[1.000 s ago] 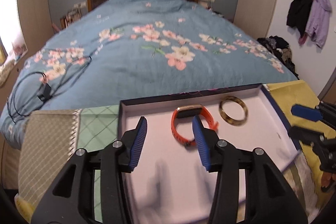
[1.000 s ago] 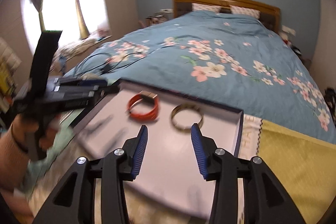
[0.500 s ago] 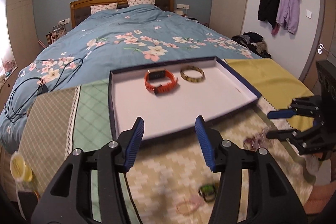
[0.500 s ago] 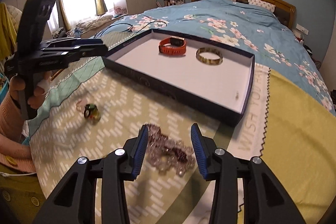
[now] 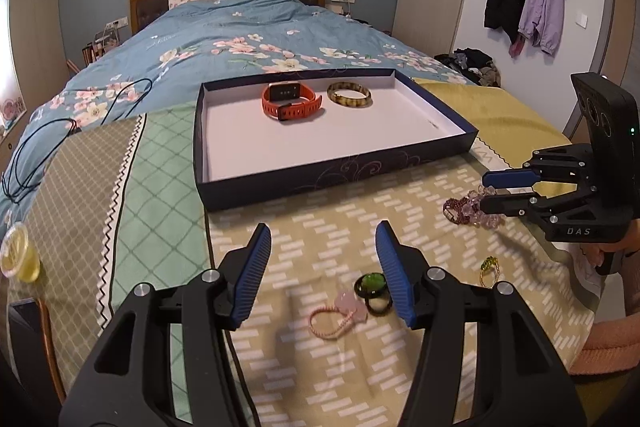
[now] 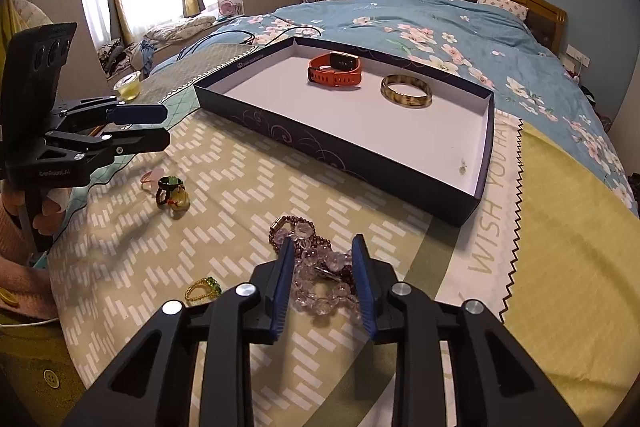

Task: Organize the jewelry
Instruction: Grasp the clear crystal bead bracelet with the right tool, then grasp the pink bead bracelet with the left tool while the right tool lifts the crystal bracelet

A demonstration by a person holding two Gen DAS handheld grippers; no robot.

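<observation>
In the left wrist view, a yellow cup [image 5: 18,254] stands at the left edge on the patchwork cloth [image 5: 320,235] over the bed; a black cable [image 5: 48,143] lies on the flowered quilt [image 5: 240,39] above it; the left gripper [image 5: 323,269] fills the lower middle, its jaws standing apart and lately widening, with nothing between them but cloth; the pink bead bracelet [image 5: 332,319] and green-stone ring [image 5: 372,289] lie just beside its right pad; the dark box [image 5: 320,183] sits in the centre, holding the orange watch [image 5: 290,101] and, to its right, the amber bangle [image 5: 349,95]; a small gold ring [image 5: 489,269] lies lower right; at the right edge the right gripper [image 5: 490,191] has just been closing and its pads now flank the purple bead necklace [image 5: 472,211], which lies heaped on the cloth; whether they press it I cannot tell.
</observation>
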